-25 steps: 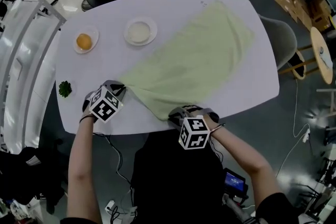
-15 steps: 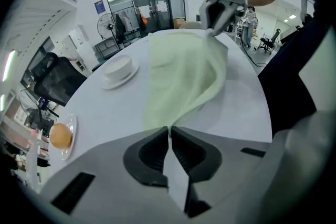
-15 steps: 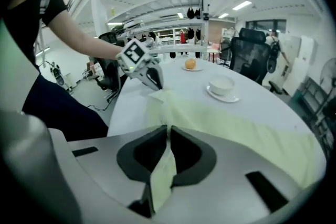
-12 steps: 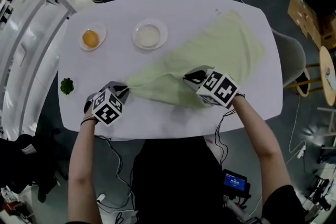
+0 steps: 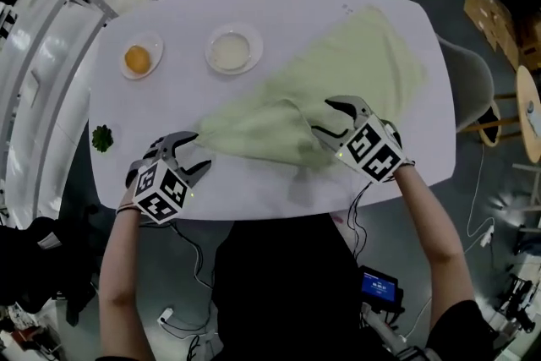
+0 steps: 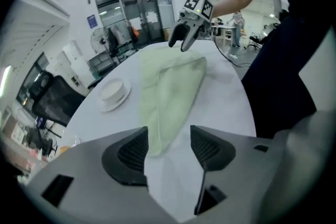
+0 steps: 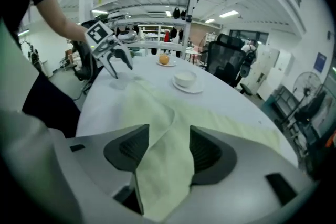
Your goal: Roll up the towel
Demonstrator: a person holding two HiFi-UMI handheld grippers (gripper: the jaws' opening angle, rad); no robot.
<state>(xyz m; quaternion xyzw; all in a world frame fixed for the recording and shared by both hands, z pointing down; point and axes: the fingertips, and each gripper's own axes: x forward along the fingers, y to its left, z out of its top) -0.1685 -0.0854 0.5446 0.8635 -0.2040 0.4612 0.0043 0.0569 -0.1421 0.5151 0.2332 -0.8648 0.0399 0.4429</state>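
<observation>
Left hand-held gripper (image 5: pixel 189 155) wide, jaws just opened; towel (image 5: pixel 355 68) corner tip in gap, pads clear of it. Right hand-held gripper (image 5: pixel 331 119) also just opened wide, folded flap under jaws, ungripped. Pale green towel lies diagonally across white desk (image 5: pixel 169 101), near end folded over, rumpled.

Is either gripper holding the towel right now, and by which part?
Nothing is held. The left gripper and right gripper have just opened their jaws; the towel shows between each pair, unpinched.
</observation>
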